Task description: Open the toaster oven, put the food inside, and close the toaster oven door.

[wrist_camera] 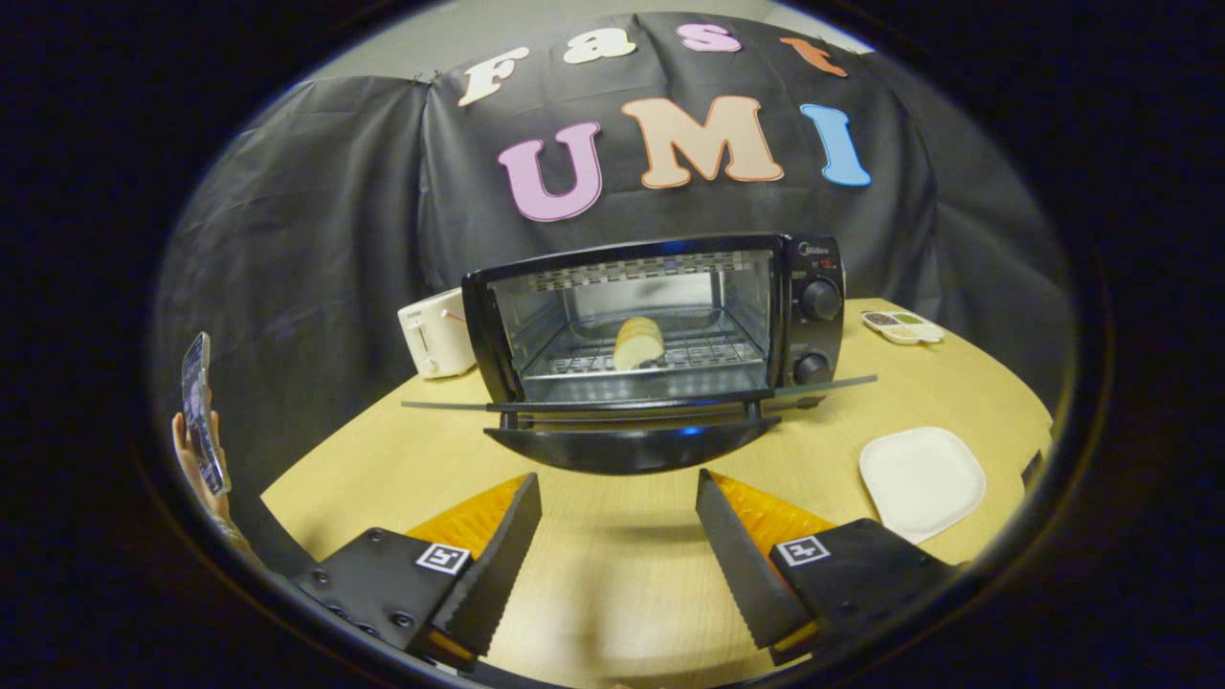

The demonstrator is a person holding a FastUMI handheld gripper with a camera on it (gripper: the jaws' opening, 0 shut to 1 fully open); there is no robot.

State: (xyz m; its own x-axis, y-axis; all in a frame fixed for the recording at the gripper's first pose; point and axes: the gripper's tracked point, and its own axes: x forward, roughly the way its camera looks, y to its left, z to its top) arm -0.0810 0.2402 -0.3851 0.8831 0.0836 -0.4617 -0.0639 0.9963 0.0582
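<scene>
Closing comes next: the bread sits inside the toaster oven, its door hangs down, and the tongs, spread and empty, must lift it.

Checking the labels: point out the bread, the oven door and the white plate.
bread (638, 343), gripper view, middle of the loaf on the rack
oven door (632, 448), gripper view, its handle edge
plate (922, 481), gripper view, its centre
</scene>
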